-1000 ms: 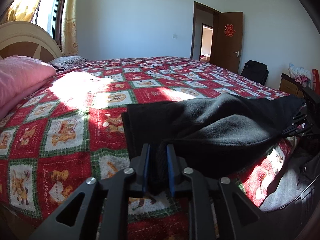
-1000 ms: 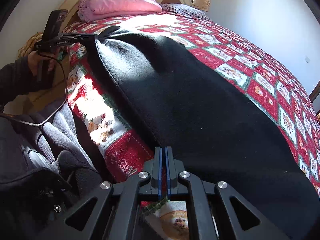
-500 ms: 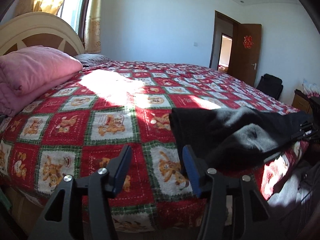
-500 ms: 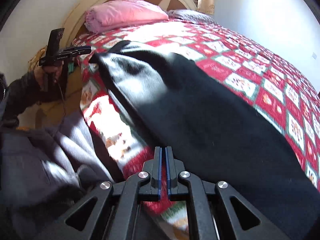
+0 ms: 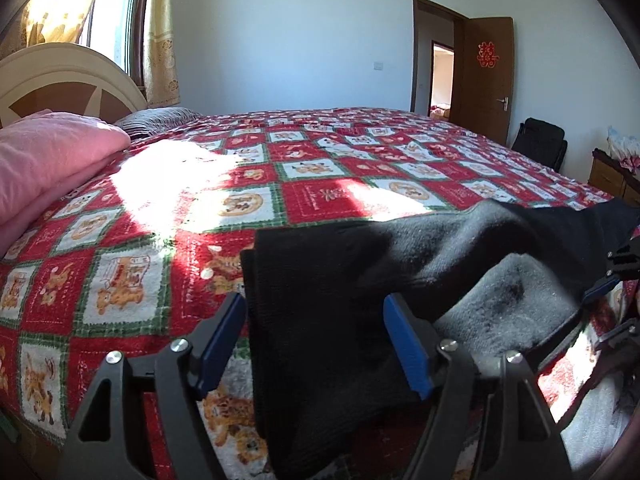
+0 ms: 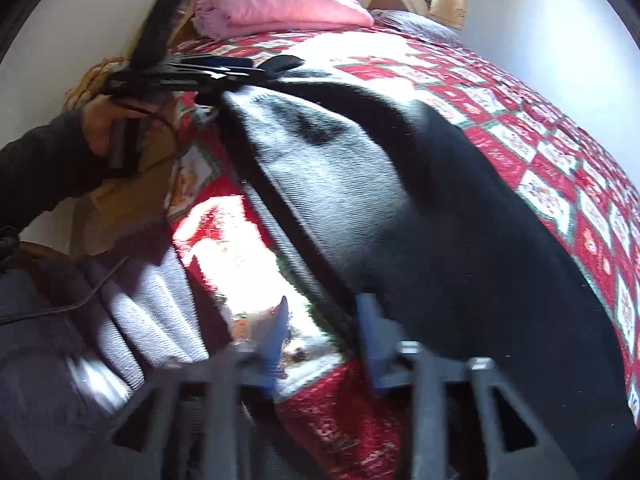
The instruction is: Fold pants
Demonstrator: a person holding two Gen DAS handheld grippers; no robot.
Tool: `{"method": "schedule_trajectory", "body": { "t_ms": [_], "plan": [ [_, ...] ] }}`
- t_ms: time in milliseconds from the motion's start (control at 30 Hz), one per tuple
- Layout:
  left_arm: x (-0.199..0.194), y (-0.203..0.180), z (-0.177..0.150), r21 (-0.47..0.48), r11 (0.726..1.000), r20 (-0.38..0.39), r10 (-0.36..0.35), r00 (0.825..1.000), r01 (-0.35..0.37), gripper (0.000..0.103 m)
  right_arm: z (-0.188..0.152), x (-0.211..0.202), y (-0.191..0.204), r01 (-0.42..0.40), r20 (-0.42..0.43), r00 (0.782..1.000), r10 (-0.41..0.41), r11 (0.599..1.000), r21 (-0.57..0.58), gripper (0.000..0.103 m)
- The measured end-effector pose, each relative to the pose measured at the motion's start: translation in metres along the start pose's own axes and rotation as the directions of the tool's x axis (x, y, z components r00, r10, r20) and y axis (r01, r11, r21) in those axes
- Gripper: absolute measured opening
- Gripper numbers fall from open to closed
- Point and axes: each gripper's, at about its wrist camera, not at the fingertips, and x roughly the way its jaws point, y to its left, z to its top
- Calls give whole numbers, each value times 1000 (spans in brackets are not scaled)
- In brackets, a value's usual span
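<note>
Black pants [image 5: 328, 280] with a grey fleece lining [image 5: 504, 312] lie along the near edge of the bed. My left gripper [image 5: 314, 340] is open and its jaws are still opening. The pants' end lies loose between its blue pads [image 5: 406, 348], which do not press on it. In the right wrist view the pants [image 6: 480, 216] stretch away with the lining [image 6: 328, 168] turned up. My right gripper [image 6: 323, 332] is opening, with the dark hem passing between its pads untouched. The left gripper [image 6: 236, 74] shows at the pants' far corner, and the right gripper [image 5: 612, 276] at the frame edge.
A red patchwork quilt [image 5: 120, 288] covers the bed. A folded pink blanket [image 5: 48, 152] lies by the headboard [image 5: 60, 76]. A door [image 5: 486, 76], a black chair [image 5: 540, 140] and a wooden cabinet [image 5: 612, 176] stand beyond the bed. A person's hand [image 6: 98, 120] and grey clothing [image 6: 132, 292] are beside the bed.
Both grippers were shut on the pants' edge and have opened, the left first, the right only now. The let-go edge has fallen back, showing grey lining. The left gripper swung left, then back.
</note>
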Motion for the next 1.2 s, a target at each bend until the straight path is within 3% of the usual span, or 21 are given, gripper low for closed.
{"method": "schedule_trajectory", "body": {
  "t_ms": [100,200,367,500,600,667,700,767,900,1000,1067,1167,1200],
  "plan": [
    [3,4,-7,-14,1000,-10,-2,1000,2,79,2,5,2,57,-13,998,-58,998,-5,52],
    [0,10,-12,-32,999,4,17,1000,-17,90,1,1,-4,30,8,1000,-30,999,30,35],
    [1,14,-12,-45,999,8,29,1000,-29,95,4,-15,-12,13,65,998,-18,998,69,35],
    [7,16,-9,-35,999,7,31,999,-31,99,4,-3,-7,148,19,989,-148,989,-5,35],
    [9,20,-11,-47,999,7,22,1000,-21,101,-3,8,0,200,5,980,-200,977,-67,35],
    [8,19,-12,-46,999,10,22,1000,-21,101,-2,6,1,214,1,977,-214,975,-65,21],
    [8,19,-12,-41,999,11,24,1000,-24,101,-2,4,0,212,0,977,-213,976,-56,7],
    [8,18,-12,-36,999,12,23,1000,-23,101,-2,-4,-2,204,11,979,-204,978,-43,4],
    [6,19,-15,-36,999,14,17,1000,-16,101,-7,-10,4,182,3,983,-182,982,-57,3],
    [5,18,-15,-37,999,12,14,1000,-14,101,-14,7,2,169,-49,984,-173,983,-72,4],
    [-1,15,-11,-13,999,17,33,999,-33,101,-13,3,4,169,-33,984,-173,982,-83,5],
    [-22,8,2,30,997,82,70,994,-72,100,-4,-14,-8,91,-35,995,-93,994,-54,23],
    [-26,7,7,29,997,103,74,992,-77,100,0,-21,-14,61,-15,998,-61,998,-29,40]
  ]
}}
